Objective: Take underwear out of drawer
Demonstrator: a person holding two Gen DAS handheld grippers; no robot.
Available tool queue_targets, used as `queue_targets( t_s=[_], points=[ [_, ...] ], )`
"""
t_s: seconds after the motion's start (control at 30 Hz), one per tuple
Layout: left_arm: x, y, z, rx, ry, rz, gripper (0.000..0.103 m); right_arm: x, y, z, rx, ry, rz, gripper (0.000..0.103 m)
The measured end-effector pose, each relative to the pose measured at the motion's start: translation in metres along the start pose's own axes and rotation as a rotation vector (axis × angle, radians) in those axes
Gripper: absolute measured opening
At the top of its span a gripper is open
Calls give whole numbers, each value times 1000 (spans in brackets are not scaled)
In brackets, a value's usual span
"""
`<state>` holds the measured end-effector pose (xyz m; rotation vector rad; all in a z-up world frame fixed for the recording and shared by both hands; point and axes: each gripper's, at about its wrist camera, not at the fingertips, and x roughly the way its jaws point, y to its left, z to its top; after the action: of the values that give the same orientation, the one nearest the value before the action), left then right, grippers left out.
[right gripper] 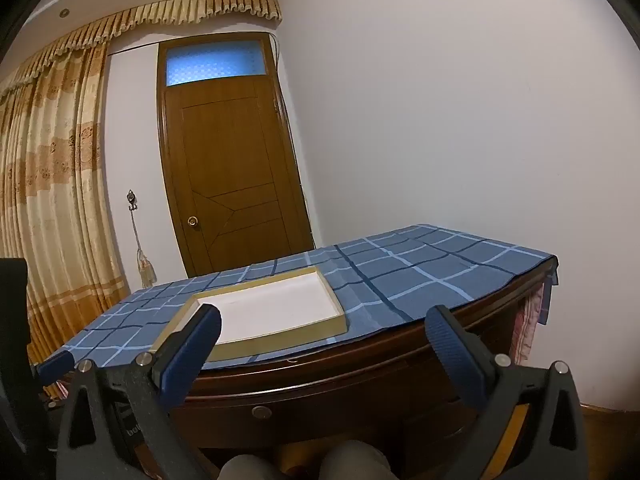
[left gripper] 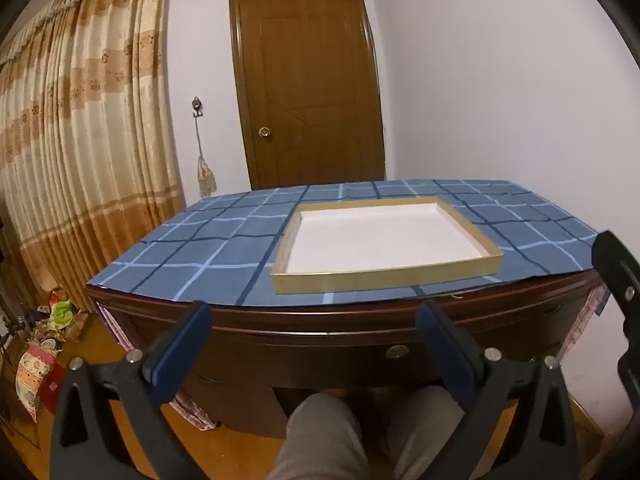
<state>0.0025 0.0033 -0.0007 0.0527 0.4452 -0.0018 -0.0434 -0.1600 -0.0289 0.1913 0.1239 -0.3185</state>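
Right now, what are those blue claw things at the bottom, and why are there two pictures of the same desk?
Those claws are two grabbers that a person holds, one in each hand. Each has a little camera looking along its fingers, so you get one picture from the left gripper and one from the right gripper. Both are wide open and hold nothing. Ahead is a wooden desk with a blue checked cloth. On it sits an empty tray. The drawer knob shows the closed drawer.
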Motion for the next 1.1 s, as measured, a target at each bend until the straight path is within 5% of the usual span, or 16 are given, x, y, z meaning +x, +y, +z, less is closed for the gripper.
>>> queue_targets(
  t_s=[0.17, 1.1],
  points=[
    [-3, 16, -4, -41, -6, -53, 103, 1, 1, -1, -3, 7, -4, 103],
    [7, 19, -14, -59, 20, 7, 103, -2, 13, -5, -47, 13, 13, 103]
  ],
)
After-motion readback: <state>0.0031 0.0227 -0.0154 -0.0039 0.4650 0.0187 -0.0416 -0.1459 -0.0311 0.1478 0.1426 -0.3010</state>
